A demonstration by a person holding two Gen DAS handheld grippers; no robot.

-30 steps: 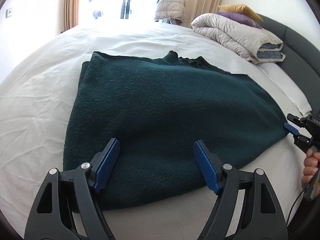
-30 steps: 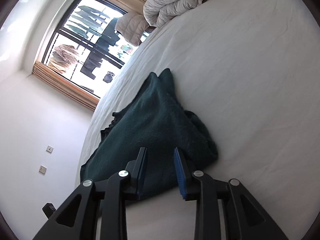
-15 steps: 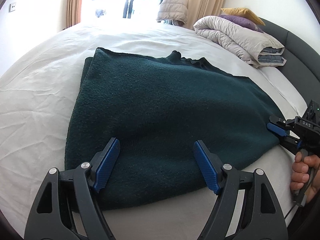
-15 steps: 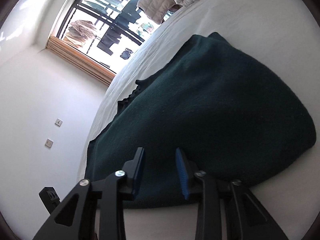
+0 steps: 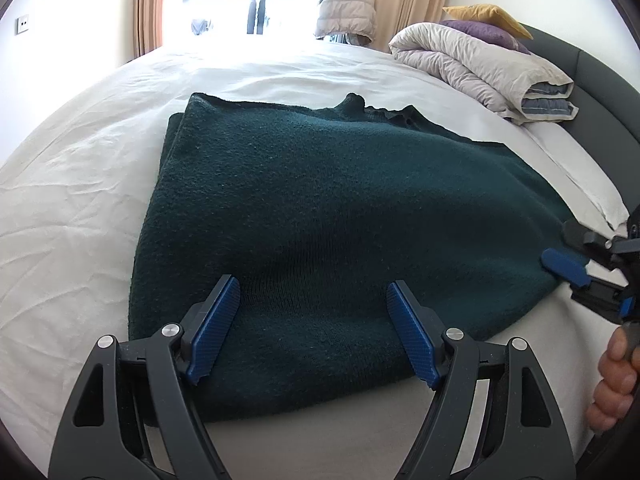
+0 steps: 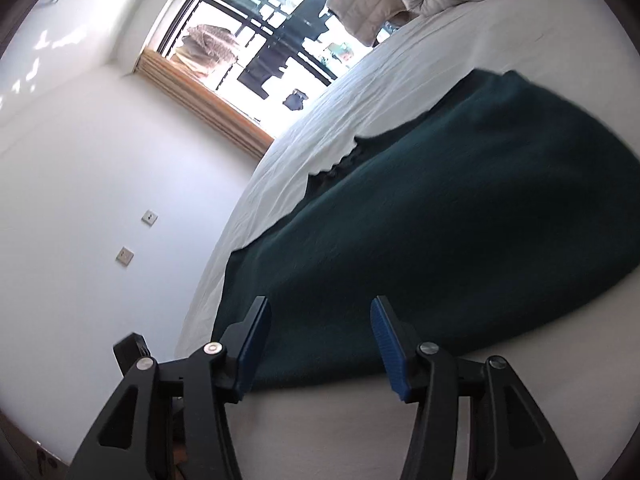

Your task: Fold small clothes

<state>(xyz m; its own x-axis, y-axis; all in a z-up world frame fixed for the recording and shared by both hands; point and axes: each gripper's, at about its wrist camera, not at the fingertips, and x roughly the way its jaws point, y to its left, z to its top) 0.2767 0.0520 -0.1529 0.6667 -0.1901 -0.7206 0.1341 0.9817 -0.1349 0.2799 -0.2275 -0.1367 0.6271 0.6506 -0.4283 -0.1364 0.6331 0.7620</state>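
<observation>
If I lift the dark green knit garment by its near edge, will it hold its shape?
Probably not: the dark green knit garment drapes softly over the white bedsheet, so it should sag. Its thick, fuzzy knit looks grippy rather than slippery, and likely fairly heavy.

A dark green knitted sweater [image 5: 340, 216] lies folded flat on the white bed sheet [image 5: 72, 200], near the bed's front edge. Its collar points toward the far edge; layered fold edges show along its left side.
</observation>
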